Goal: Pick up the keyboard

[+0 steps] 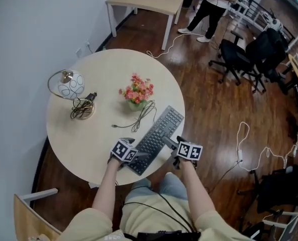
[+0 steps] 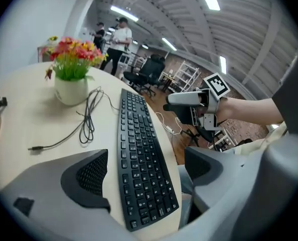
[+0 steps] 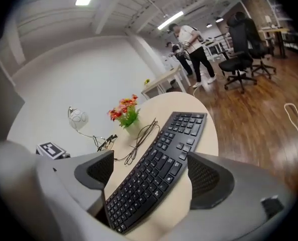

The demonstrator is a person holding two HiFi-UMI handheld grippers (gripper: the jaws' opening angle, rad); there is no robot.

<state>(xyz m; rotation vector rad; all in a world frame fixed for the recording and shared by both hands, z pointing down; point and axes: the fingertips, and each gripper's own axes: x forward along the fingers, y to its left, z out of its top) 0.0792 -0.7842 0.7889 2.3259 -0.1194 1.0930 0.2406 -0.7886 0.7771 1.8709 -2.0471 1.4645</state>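
Keyboard point(image 1: 156, 138) laid diagonally near front edge of round bench point(image 1: 89, 139). Left tongs point(image 2: 146, 169) held wide, keyboard's near end framed between jaws. Right tongs point(image 3: 149, 169) likewise wide, keyboard between jaws. Both best closed evenly; keyboard raised level, cable watched.

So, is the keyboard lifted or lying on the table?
Lying on the table: keyboard flat, left gripper and right gripper open around it.

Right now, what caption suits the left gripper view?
Open left hand-held gripper straddling one end of the black keyboard on a table.
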